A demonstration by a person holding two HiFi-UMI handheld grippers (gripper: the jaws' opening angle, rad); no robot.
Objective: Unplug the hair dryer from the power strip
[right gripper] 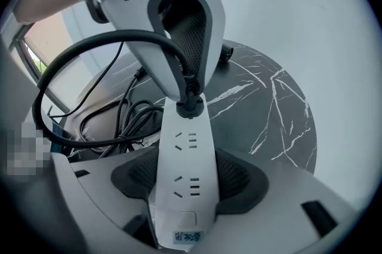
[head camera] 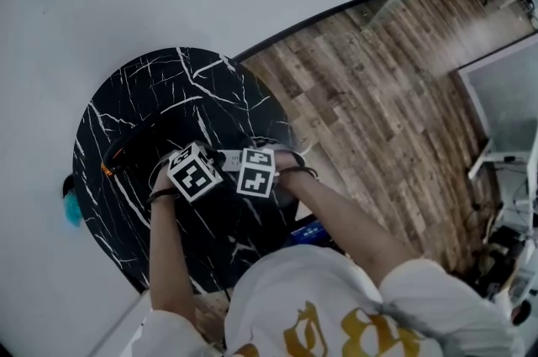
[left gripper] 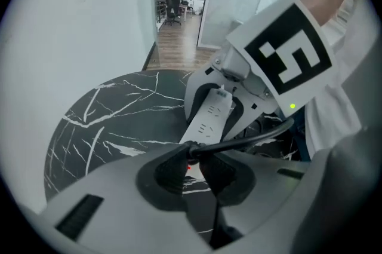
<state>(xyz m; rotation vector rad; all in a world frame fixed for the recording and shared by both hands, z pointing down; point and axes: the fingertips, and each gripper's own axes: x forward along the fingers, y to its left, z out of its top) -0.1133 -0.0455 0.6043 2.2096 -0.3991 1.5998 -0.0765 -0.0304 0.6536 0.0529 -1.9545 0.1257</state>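
Little print can be read. At the bottom middle of the right gripper view, the white strip (right gripper: 185, 157) carries a small label (right gripper: 186, 236) with blue characters, too small to make out. In the head view each tool bears a cube (head camera: 195, 172) of black-and-white square markers. Gold print on the person's white shirt (head camera: 319, 305) is cut off by the lower edge.

The round black marble desk (head camera: 126, 95) fills the left half of the head view. A teal thing (head camera: 72, 207) sits just off its left rim, and a dark object (head camera: 122, 152) with an orange spot lies near that rim; what it is cannot be told. Wooden floor (head camera: 378, 95) spreads to the right.

The left tool (left gripper: 192, 158) is clenched on the black plug (right gripper: 190, 104), which is seated in the far end of the strip. A small red light (left gripper: 190, 167) shows just below the plug. Its cord (right gripper: 77, 55) loops out to the left of the right gripper view. A tangle of dark cables (right gripper: 119, 121) lies below the loop.

The right tool (right gripper: 186, 178) grasps the strip by its near end, pads on both long sides. Two empty socket rows lie between its grip and the plug. The left tool's body stands over the plug and hides the desk behind it.
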